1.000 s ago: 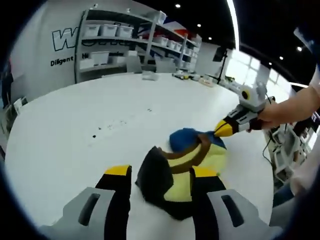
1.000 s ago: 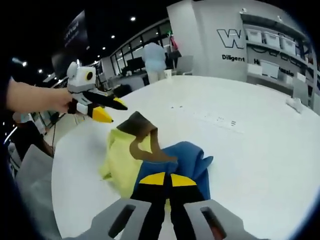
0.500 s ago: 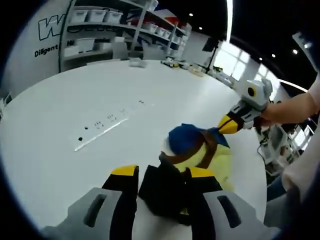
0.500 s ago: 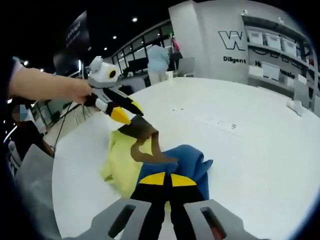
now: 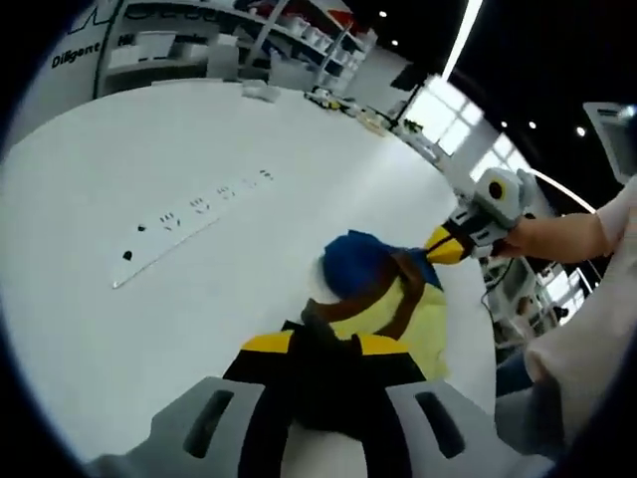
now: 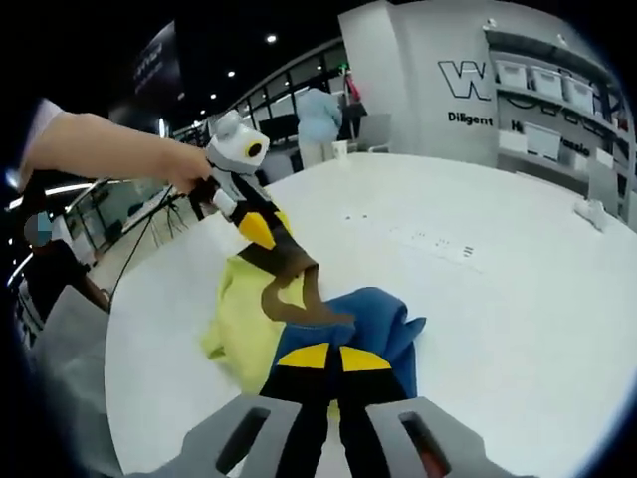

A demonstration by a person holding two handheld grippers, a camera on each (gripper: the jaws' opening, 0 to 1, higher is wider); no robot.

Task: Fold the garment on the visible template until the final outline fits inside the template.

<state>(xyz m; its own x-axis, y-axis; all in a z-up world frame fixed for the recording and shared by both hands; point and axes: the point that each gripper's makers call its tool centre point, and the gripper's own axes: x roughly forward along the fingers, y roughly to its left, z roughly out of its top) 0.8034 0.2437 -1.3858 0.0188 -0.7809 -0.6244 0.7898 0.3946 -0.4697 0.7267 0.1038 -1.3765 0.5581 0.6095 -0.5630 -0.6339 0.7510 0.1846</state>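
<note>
A yellow, blue and brown garment (image 5: 393, 304) lies bunched on the white table (image 5: 149, 149). My left gripper (image 5: 325, 346) has its jaws drawn in on the garment's dark brown part. In the right gripper view the left gripper (image 6: 261, 231) comes from the left, with its yellow tip on the brown fold (image 6: 284, 269). My right gripper (image 6: 333, 357) is shut on the blue part (image 6: 373, 314), and in the left gripper view the right gripper (image 5: 438, 246) pinches the garment's far side. Small black template marks (image 5: 189, 211) run in a line across the table, apart from the garment.
Shelves with white bins (image 6: 557, 90) stand behind the table. A person (image 6: 317, 115) stands far off by desks. A hand (image 5: 547, 234) holds the right gripper. The table's edge (image 6: 129, 289) runs close beside the yellow cloth. Small items (image 5: 264, 92) sit at the far rim.
The left gripper has come in from the side onto the brown fold, and its jaws have narrowed around the dark cloth. The right gripper has stayed shut on the blue part.
</note>
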